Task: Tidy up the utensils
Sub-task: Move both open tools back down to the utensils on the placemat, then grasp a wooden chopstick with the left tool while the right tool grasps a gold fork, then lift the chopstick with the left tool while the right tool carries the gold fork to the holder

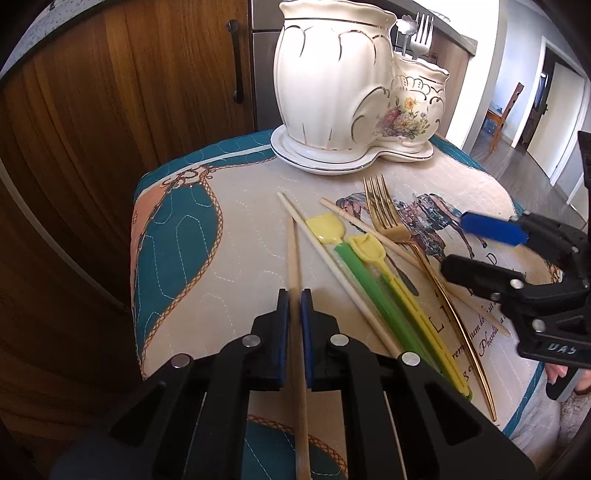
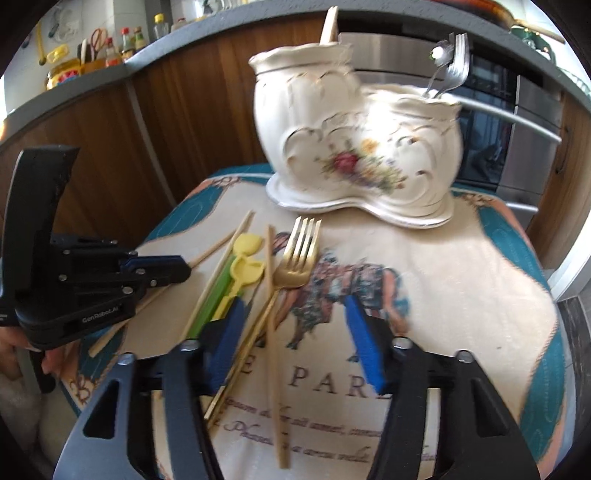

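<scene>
My left gripper (image 1: 294, 295) is shut on a wooden chopstick (image 1: 294, 251) that lies on the quilted mat (image 1: 240, 258); it also shows in the right wrist view (image 2: 184, 271). My right gripper (image 2: 293, 306) is open and empty above a gold fork (image 2: 295, 258) and another chopstick (image 2: 274, 332); it also shows in the left wrist view (image 1: 461, 243). More chopsticks (image 1: 332, 258), a gold fork (image 1: 384, 210), and yellow and green plastic spoons (image 1: 365, 258) lie between the grippers. A white floral ceramic holder (image 1: 332, 85) stands at the back with a silver fork and spoon (image 1: 421, 33) in its small cup.
Wooden cabinet doors (image 1: 110, 110) stand behind and left of the mat. An oven (image 2: 517, 129) is behind the holder. The mat's edge drops off at left (image 1: 136, 295) and right (image 2: 554, 295). A doorway and chair (image 1: 506, 110) are far right.
</scene>
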`<state>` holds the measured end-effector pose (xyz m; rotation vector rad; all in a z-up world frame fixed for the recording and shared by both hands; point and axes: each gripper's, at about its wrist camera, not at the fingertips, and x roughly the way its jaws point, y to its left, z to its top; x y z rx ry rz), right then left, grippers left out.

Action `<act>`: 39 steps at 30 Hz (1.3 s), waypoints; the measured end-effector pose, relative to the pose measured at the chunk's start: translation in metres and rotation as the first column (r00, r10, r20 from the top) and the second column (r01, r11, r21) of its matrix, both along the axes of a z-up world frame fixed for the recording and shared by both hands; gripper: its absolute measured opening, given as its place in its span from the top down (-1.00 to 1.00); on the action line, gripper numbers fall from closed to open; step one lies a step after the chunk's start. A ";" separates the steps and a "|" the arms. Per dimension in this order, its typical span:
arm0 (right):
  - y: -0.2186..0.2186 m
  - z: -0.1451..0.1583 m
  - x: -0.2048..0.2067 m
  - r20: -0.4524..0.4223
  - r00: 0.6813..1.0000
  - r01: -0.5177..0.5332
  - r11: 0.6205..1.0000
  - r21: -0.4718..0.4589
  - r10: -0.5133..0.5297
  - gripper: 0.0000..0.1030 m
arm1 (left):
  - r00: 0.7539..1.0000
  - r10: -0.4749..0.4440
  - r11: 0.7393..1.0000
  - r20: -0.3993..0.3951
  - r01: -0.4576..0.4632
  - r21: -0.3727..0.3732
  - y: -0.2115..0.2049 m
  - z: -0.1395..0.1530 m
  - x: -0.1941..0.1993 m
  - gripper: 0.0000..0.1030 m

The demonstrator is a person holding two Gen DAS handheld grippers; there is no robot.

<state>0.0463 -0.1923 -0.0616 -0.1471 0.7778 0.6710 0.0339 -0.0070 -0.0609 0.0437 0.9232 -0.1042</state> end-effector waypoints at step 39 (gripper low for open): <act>-0.029 0.055 -0.018 0.163 0.986 -0.009 0.967 0.255 -0.034 0.88 | 0.942 0.012 0.971 0.334 0.069 -0.229 0.014 0.074 -0.035 0.88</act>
